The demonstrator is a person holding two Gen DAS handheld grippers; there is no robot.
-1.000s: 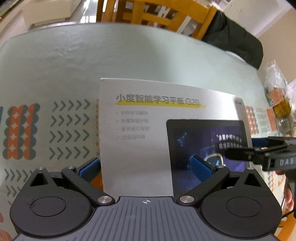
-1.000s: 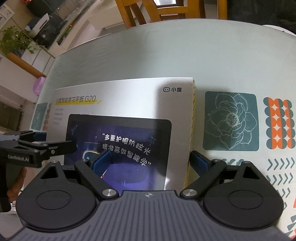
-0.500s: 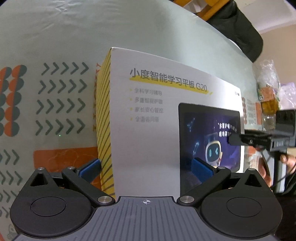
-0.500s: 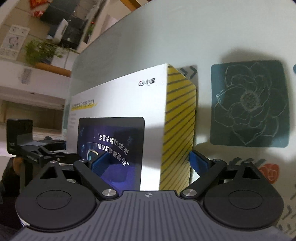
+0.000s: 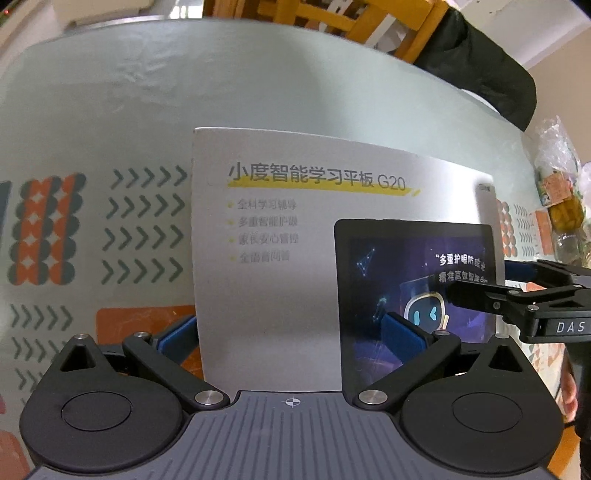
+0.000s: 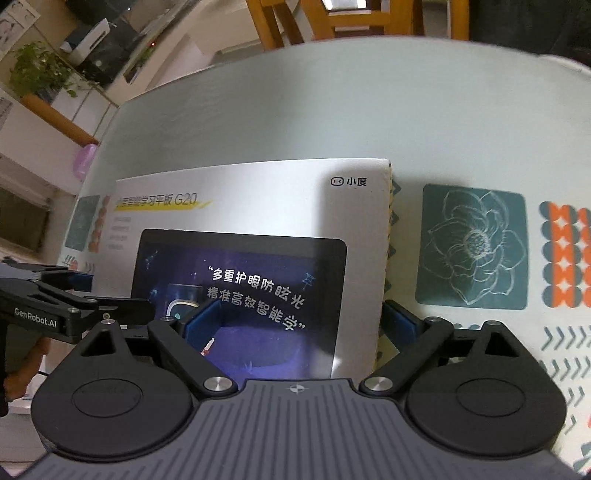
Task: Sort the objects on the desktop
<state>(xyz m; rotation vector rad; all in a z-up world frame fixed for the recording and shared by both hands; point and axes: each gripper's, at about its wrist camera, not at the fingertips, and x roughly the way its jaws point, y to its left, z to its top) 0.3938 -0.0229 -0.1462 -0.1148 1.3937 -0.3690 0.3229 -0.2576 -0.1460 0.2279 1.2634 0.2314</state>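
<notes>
A flat white tablet box (image 5: 295,258) printed with a dark tablet picture lies on the patterned tablecloth (image 5: 92,229). My left gripper (image 5: 291,332) straddles its left part, one blue pad (image 5: 177,334) at the box's left edge, the other pad (image 5: 400,330) over the top face. My right gripper (image 6: 299,325) straddles the box's right part (image 6: 258,214), one pad (image 6: 201,321) over the tablet picture, the other pad (image 6: 397,317) at the right edge. Both pairs of jaws stand wide; whether they press the box is unclear. Each gripper shows in the other's view (image 5: 517,302) (image 6: 62,302).
A wooden chair (image 5: 332,18) and a dark bag (image 5: 480,74) stand beyond the table's far edge. Plastic-wrapped snacks (image 5: 561,199) lie at the table's right. A shelf with a plant (image 6: 40,74) is at the far left.
Half a second ago the box was tilted up, showing its yellow striped side; now it lies flat on the cloth again, with both grippers still straddling it.
</notes>
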